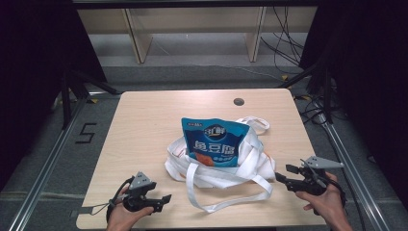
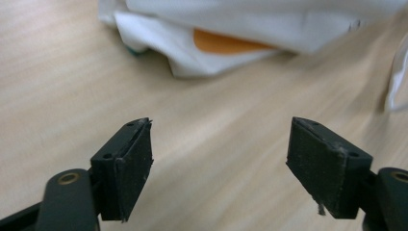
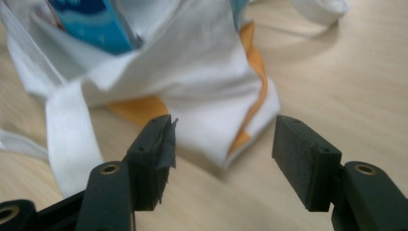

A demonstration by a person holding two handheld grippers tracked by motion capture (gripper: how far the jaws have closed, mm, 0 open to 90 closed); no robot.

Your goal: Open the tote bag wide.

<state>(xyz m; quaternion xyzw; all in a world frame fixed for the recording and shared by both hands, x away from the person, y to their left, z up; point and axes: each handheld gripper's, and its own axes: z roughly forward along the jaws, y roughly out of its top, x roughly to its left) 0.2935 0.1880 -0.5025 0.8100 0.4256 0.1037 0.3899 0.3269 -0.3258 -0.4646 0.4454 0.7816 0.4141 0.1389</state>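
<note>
high view: snack packet [image 1: 214,142] in tote bag [image 1: 250,166]

In the high view the left tongs [image 1: 166,201] sit at about seven o'clock, held low in the left hand [image 1: 122,215], jaws pointing toward three o'clock. The right tongs [image 1: 285,175] sit at about four o'clock in the right hand [image 1: 327,202], jaws pointing toward nine o'clock. Both pairs of jaws stand wide apart, gripping nothing.
</note>
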